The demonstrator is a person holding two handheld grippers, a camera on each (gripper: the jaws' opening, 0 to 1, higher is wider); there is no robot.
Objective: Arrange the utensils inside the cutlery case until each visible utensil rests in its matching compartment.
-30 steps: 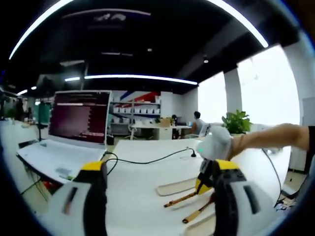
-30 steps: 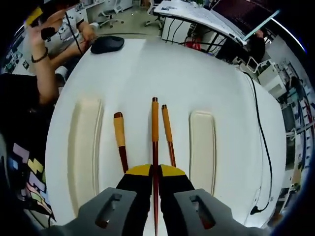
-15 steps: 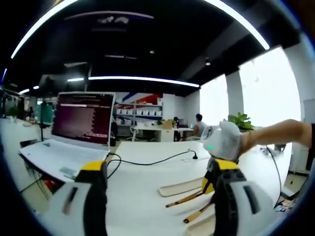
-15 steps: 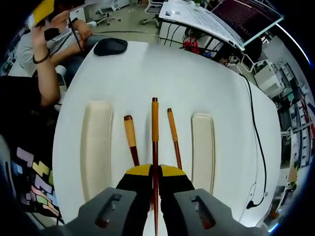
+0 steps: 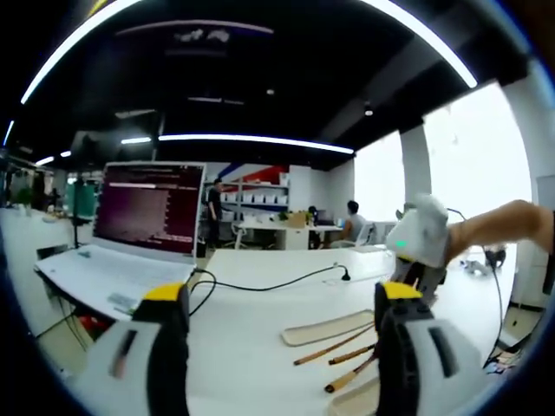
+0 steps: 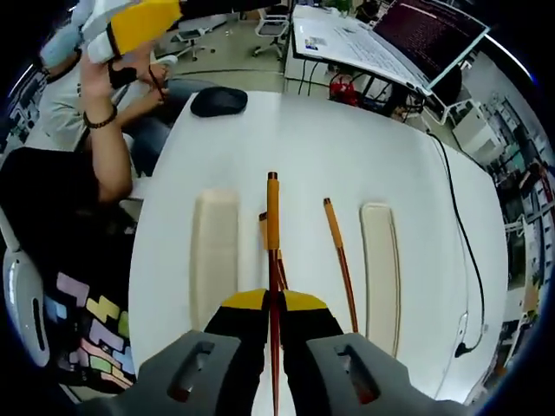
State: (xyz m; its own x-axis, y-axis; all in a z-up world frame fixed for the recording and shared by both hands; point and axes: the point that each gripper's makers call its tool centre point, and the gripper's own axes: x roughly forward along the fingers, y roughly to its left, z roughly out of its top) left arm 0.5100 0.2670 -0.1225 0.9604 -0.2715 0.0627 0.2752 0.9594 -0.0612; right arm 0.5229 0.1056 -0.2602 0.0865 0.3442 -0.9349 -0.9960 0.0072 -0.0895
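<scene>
Right gripper view, looking down on a white desk [image 6: 347, 173]. Two long, shallow, cream case halves with rounded ends lie parallel and apart: the left tray [image 6: 214, 256] and the right tray [image 6: 381, 269]. Both look bare inside; no utensil rests in either.

Between the trays: one slim wooden utensil [image 6: 338, 251], brown with a lighter orange-tan handle, lies on the desk nearer the right tray. A second wooden piece [image 6: 263, 227] shows partly, just beside and behind the held one, near the left tray.

Right claw [image 6: 274, 305]: jaws pressed together on the held utensil [image 6: 273, 225], a straight stick with an orange-tan handle section and dark red-brown shaft, running up the middle of the view above the desk. Its working end is hidden, so the type cannot be told.

Also here: a dark mouse-like object [image 6: 218, 100] at the desk's far edge and a black cable [image 6: 458, 225] along the right side.

Left gripper view, low across the desk. Left claw [image 5: 273, 347]: jaws wide apart, nothing between them. This view adds an open laptop [image 5: 130, 234], its screen lit. One cream tray [image 5: 329, 328] and utensils on the desk [image 5: 334, 347] appear edge-on. The right gripper's white body [image 5: 421, 238] hangs above them.
</scene>
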